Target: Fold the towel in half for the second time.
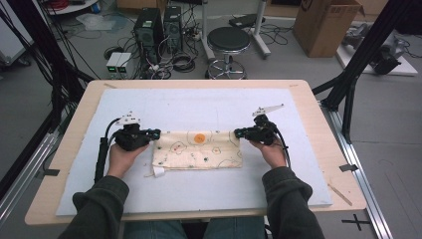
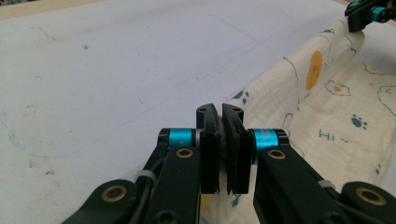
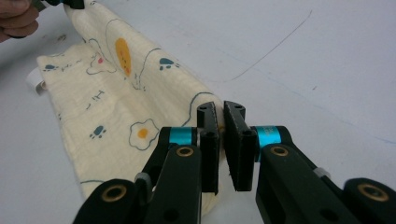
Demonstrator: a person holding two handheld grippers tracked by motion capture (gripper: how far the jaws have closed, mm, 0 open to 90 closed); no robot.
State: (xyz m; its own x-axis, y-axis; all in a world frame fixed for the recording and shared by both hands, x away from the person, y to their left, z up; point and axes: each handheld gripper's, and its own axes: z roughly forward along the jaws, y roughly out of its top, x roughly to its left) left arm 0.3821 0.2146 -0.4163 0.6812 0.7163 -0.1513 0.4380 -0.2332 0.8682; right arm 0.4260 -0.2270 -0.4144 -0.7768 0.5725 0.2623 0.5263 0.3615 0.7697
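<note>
Item: printed cloth (image 1: pixel 197 149), mid white mat (image 1: pixel 199 189). My left gripper (image 1: pixel 155 133) and right gripper (image 1: pixel 240 133) each pinch a far corner. Risk: uneven pull slips a corner free.

Even, soft overhead light; faint shadows on the tabletop (image 1: pixel 209 186). The high view is dimmer and slightly grainy, its edges bowed.
</note>
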